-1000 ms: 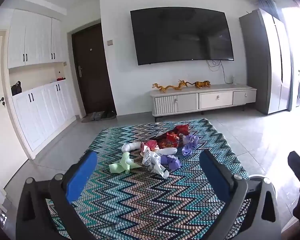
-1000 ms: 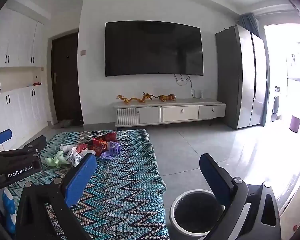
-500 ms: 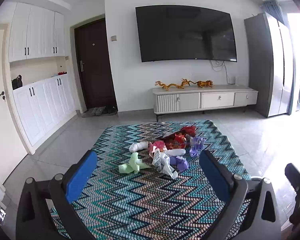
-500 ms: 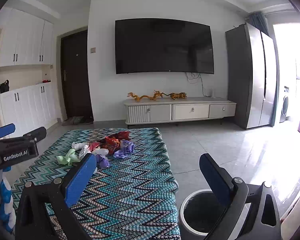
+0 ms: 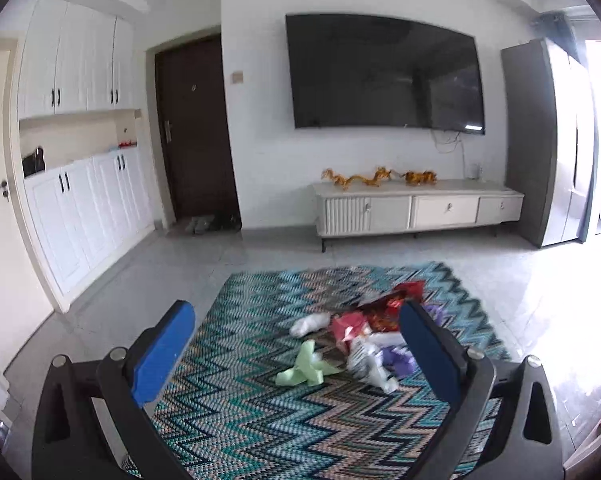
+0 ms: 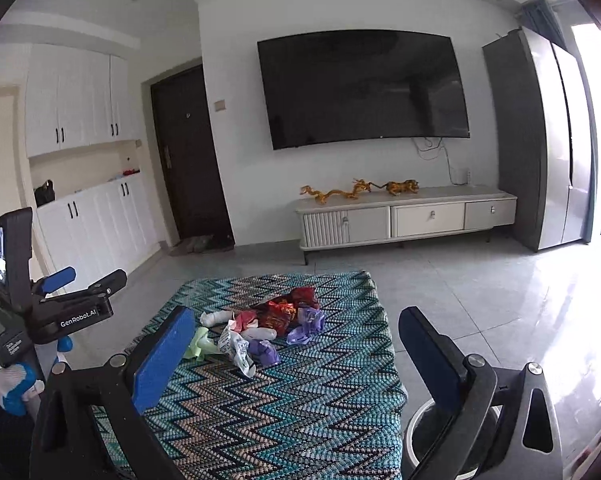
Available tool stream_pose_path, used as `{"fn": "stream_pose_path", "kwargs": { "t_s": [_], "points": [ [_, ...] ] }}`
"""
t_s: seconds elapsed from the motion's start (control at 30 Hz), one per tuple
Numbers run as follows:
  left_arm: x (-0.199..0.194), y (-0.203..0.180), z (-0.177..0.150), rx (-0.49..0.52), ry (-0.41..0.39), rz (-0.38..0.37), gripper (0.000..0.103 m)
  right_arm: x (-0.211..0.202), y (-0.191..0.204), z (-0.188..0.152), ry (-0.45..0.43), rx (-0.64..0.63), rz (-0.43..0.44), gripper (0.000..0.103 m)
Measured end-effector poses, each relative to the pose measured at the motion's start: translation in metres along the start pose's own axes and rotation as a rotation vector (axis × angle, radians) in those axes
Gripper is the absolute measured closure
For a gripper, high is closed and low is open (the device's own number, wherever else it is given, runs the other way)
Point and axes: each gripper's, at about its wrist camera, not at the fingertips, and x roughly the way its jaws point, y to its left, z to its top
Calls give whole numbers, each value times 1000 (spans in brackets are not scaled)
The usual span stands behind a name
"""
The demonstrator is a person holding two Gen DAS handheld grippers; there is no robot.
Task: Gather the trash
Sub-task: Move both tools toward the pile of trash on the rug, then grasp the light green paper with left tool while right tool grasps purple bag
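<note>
A pile of crumpled trash (image 5: pixel 360 340) lies on the zigzag cloth (image 5: pixel 260 420) covering a low table: green paper (image 5: pixel 306 370), red wrappers (image 5: pixel 384 308), white and purple scraps. It also shows in the right wrist view (image 6: pixel 268 328). My left gripper (image 5: pixel 296 360) is open and empty, short of the pile. My right gripper (image 6: pixel 296 360) is open and empty, also short of the pile. A white bin (image 6: pixel 424 432) stands on the floor at the table's right edge, partly hidden behind the right finger.
The left gripper's body (image 6: pixel 56 312) shows at the left of the right wrist view. A TV cabinet (image 5: pixel 416 210) stands against the far wall under a large TV (image 5: pixel 384 76). White cupboards (image 5: pixel 88 216) line the left wall. A grey fridge (image 6: pixel 540 140) stands far right.
Both views have swung left: the trash pile now sits further right in each frame. Both grippers stay open and empty.
</note>
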Motion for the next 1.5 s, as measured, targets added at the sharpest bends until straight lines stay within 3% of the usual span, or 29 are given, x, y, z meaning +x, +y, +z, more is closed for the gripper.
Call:
{"fn": "stream_pose_path", "kwargs": {
  "t_s": [0.07, 0.2, 0.33, 0.7, 0.77, 0.9, 1.03, 1.17, 1.5],
  "points": [
    [24, 12, -12, -22, 53, 0, 8, 15, 1, -4, 29, -5, 26, 13],
    [62, 27, -32, -50, 133, -18, 15, 63, -1, -20, 125, -3, 84, 39],
    [102, 22, -49, -31, 198, -43, 15, 123, -3, -40, 228, -14, 121, 49],
    [220, 18, -93, -66, 385, -68, 19, 270, -7, -92, 468, -6, 257, 53],
    [230, 19, -101, -71, 409, -77, 22, 286, -1, -97, 492, -14, 274, 53],
    [242, 18, -114, -92, 446, -115, 39, 314, 6, -107, 530, -13, 303, 56],
    [241, 14, -118, -101, 451, -158, 61, 325, 5, -115, 550, 3, 326, 76],
    [229, 10, -114, -98, 426, -160, 73, 314, 3, -114, 536, 3, 324, 78],
    [164, 5, -94, -88, 340, -153, 78, 230, -13, -98, 445, 17, 303, 78]
  ]
}}
